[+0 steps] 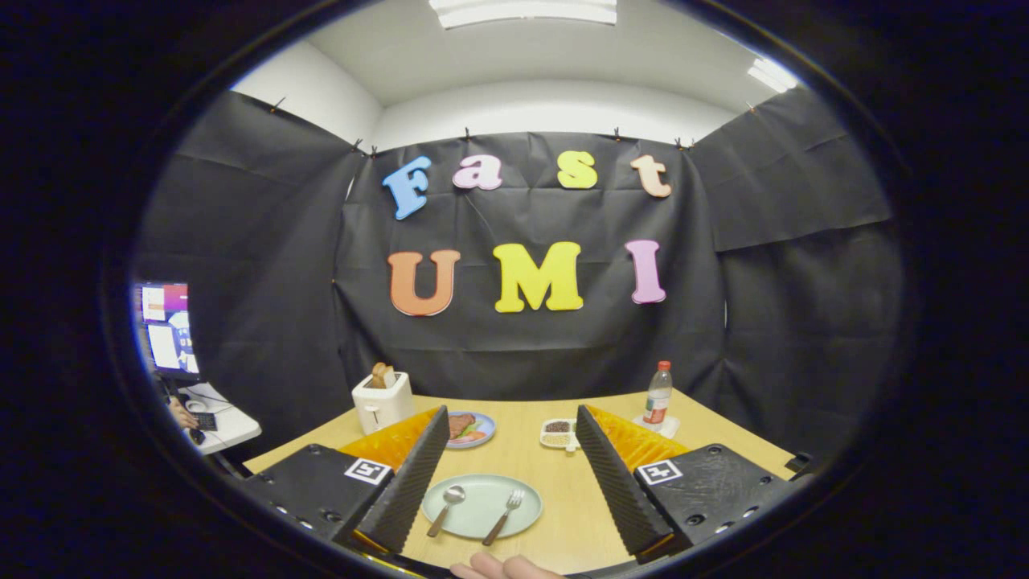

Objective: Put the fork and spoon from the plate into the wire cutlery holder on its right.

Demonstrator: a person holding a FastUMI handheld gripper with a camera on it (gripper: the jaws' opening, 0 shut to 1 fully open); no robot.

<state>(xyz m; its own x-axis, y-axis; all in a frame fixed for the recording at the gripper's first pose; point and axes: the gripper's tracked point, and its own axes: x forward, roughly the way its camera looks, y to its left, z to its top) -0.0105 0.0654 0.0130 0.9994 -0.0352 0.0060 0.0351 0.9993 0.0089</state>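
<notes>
On the wooden tabletop, between the widely spread jaws of the gripper, lies a pale green plate with a spoon on its left half and a fork on its right, both handles pointing toward the near edge, where fingers of a hand show. The jaws pinch nothing, and bare wood lies open to the plate's right and beyond it. Farther off stand a toaster, a plate of food, a small divided dish and a bottle near the far edge.
</notes>
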